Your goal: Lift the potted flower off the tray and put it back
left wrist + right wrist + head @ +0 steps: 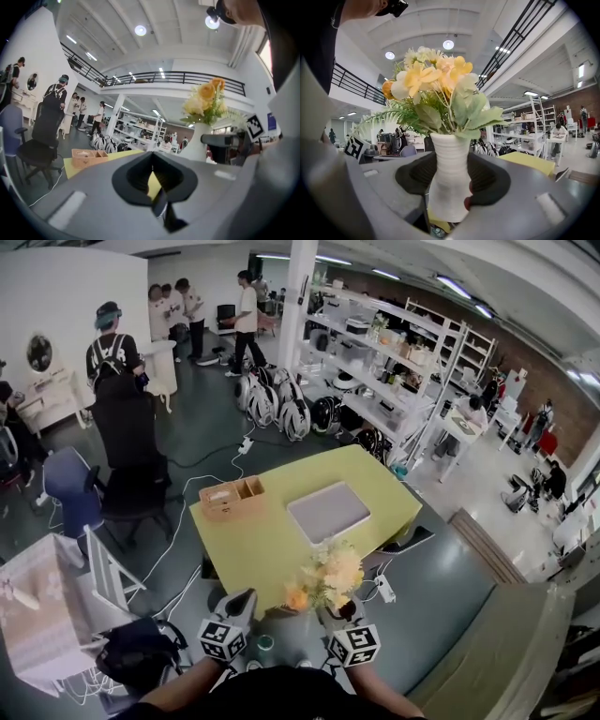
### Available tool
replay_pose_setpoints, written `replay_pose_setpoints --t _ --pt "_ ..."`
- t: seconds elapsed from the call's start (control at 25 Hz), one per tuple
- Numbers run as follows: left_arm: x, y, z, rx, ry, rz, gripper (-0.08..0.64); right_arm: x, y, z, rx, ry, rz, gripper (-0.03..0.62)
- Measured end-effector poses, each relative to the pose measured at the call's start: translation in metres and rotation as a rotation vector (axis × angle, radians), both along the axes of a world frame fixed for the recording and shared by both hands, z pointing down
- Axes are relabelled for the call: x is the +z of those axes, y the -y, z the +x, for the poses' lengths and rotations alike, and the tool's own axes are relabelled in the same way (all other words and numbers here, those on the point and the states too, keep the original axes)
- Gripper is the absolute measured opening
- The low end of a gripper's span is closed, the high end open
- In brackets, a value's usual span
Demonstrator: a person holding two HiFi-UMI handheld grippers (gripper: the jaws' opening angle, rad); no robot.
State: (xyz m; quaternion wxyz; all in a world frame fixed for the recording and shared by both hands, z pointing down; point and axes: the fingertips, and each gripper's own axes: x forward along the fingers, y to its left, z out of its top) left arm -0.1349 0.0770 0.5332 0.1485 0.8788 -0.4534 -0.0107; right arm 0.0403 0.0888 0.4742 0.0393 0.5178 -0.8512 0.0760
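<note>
By yellow table's (375, 488) near edge, clamping white flower vase (447, 150) in R gripper (451, 180), off grey tray (328, 512), w/ L gripper (151, 157) closed, empty.

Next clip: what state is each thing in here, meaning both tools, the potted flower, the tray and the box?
potted flower: upright, off the tray, held by the near edge of the yellow table.
right tool: shut on the potted flower's white vase.
left tool: shut, nothing between its jaws.
tray: flat on the table, bare.
wooden box: open-topped, on the table beside the tray.
</note>
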Motion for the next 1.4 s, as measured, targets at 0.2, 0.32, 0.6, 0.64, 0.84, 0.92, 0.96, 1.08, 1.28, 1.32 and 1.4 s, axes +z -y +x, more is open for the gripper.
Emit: replay_pose_setpoints --t 0.2,0.32,0.6,0.64,0.84,0.92,0.96,1.08,1.28,1.32,1.4 --pt "0.005 0.005 -0.004 -0.007 -0.013 -0.008 0.007 0.002 0.005 -0.001 -0.001 -0.007 -0.002 0.210" --pt "0.005 0.008 -0.008 -0.011 -0.019 -0.009 0.007 0.001 0.010 -0.006 -0.002 -0.009 -0.001 0.210" --pt "0.010 0.016 -0.024 -0.019 -0.023 -0.021 0.007 0.002 0.021 -0.021 -0.007 -0.015 0.003 0.212" --pt "0.011 0.017 -0.027 -0.018 -0.022 -0.025 0.007 0.002 0.023 -0.023 -0.004 -0.015 0.004 0.212" --pt "0.020 0.021 -0.038 -0.019 -0.027 -0.042 0.006 0.007 0.036 -0.025 0.021 -0.029 0.018 0.212" --pt "0.022 0.026 -0.038 -0.014 -0.025 -0.043 0.007 0.007 0.048 -0.021 0.032 -0.033 0.027 0.212" --pt "0.023 0.029 -0.038 -0.013 -0.025 -0.043 0.007 0.008 0.055 -0.018 0.035 -0.034 0.029 0.212" --pt "0.028 0.039 -0.033 -0.013 -0.028 -0.052 0.006 0.008 0.074 -0.009 0.036 -0.038 0.035 0.212" --pt "0.032 0.067 -0.013 -0.024 -0.016 -0.063 0.006 0.012 0.127 0.019 0.025 -0.055 0.058 0.212" --pt "0.033 0.076 -0.010 -0.033 -0.010 -0.066 0.006 0.015 0.141 0.025 0.020 -0.059 0.060 0.210" --pt "0.036 0.093 -0.005 -0.064 -0.004 -0.076 0.006 0.025 0.172 0.037 0.006 -0.067 0.060 0.212"
